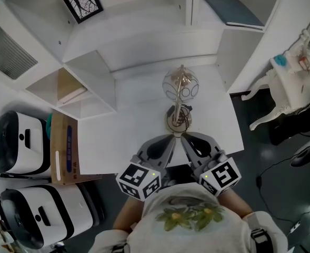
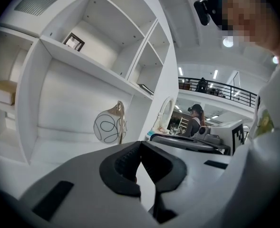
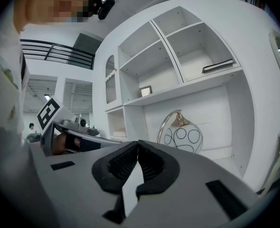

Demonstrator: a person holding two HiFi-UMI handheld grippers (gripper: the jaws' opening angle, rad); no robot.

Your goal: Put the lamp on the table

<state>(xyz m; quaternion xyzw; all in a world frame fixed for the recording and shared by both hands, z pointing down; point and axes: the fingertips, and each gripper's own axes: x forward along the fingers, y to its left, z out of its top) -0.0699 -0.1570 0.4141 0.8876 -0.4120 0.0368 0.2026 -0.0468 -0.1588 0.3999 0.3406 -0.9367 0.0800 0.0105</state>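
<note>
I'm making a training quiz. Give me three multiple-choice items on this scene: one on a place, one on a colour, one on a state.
1. Where does the lamp stand? A on the white table; B on the floor; C on a shelf.
2. The lamp's arched arm is: A black; B gold; C blue.
3. The left hand-held gripper has its jaws: A wide apart; B together; C clamped on a book.
Answers: 1 A, its base rests on the tabletop; 2 B, it shines gold; 3 B, the pads meet.
</note>
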